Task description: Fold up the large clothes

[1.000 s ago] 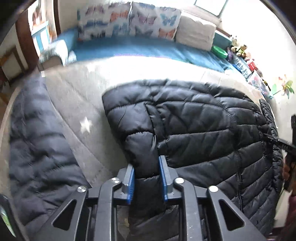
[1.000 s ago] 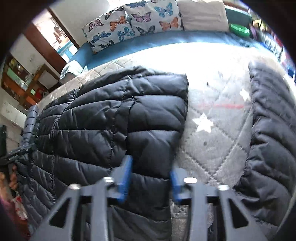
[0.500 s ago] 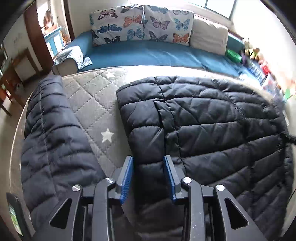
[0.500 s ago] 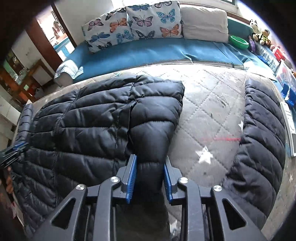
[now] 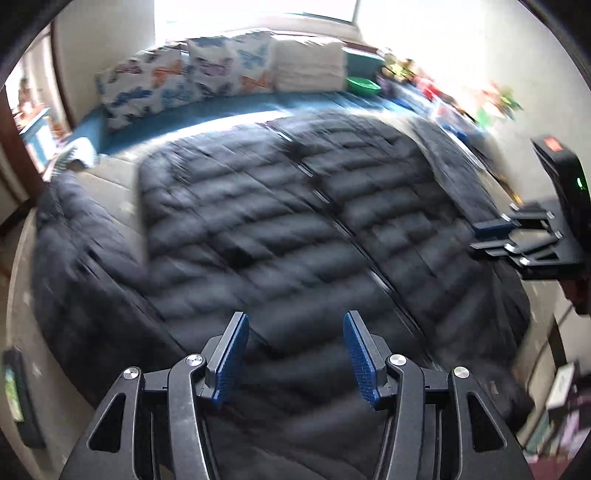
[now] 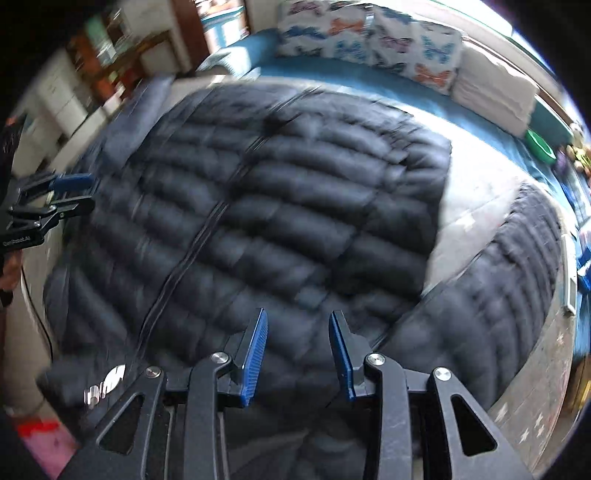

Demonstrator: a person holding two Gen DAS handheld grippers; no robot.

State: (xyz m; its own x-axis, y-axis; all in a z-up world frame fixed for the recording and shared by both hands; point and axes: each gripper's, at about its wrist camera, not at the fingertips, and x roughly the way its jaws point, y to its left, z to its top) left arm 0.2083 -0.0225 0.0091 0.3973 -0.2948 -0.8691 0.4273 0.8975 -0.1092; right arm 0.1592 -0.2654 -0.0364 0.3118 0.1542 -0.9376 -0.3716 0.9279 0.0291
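While blur softens the puffer jacket (image 5: 280, 236), both tools — left tool (image 5: 294, 356), right tool (image 6: 297, 354) — seemingly hover above it, blades apart.

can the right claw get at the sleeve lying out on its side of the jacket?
Probably yes. The right claw is open and empty, and the sleeve lies uncovered on the quilt just right of it.

Heavy motion blur over both fisheye views, blown-out window (image 5: 369, 7) glare behind, dark vignetted corners.
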